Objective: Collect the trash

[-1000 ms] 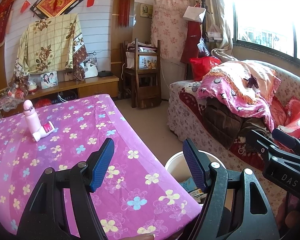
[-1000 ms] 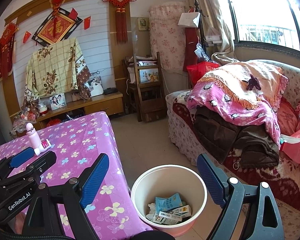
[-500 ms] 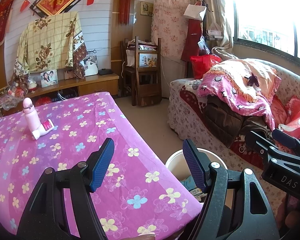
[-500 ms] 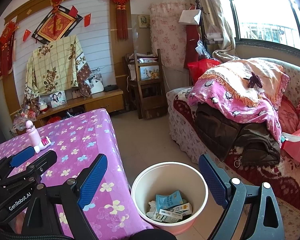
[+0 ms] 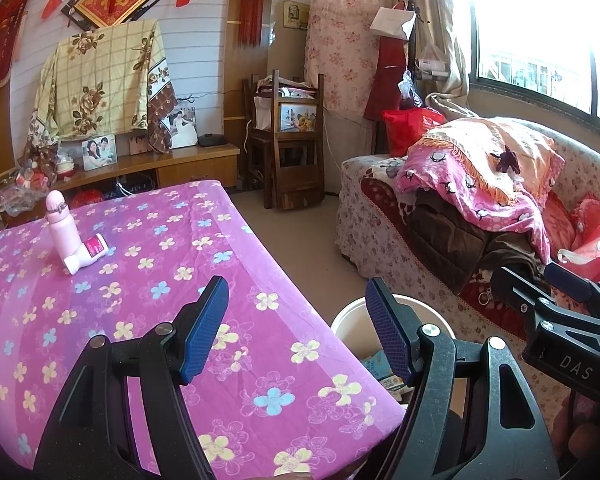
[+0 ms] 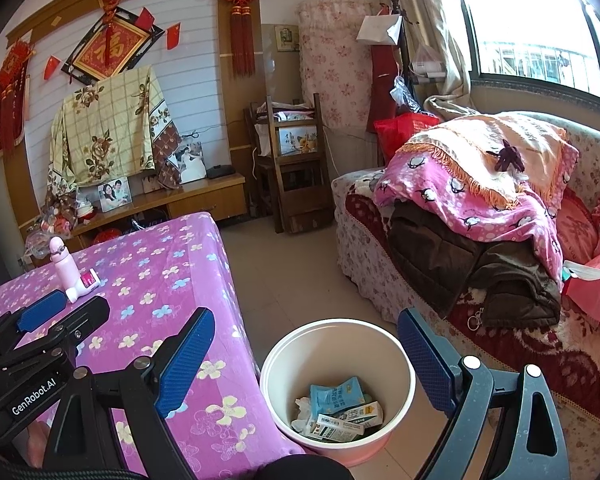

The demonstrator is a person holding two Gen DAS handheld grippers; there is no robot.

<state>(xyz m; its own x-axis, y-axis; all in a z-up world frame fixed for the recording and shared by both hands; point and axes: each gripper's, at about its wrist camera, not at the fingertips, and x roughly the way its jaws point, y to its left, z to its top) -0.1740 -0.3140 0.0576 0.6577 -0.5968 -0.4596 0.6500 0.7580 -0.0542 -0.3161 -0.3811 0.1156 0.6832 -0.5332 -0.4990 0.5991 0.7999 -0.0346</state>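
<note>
Trash packets (image 6: 342,408) lie inside the round white plastic bin (image 6: 396,354) at lower centre, on the floor beside the purple flowered table (image 5: 148,280). Both the left hand-held gripper (image 5: 298,330) and the right hand-held gripper (image 6: 306,364) stand spread, holding nothing.

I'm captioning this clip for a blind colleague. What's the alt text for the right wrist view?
The right gripper hangs open and empty above a white bin of wrappers and cartons on the floor, beside a table in a purple floral cloth.
</note>
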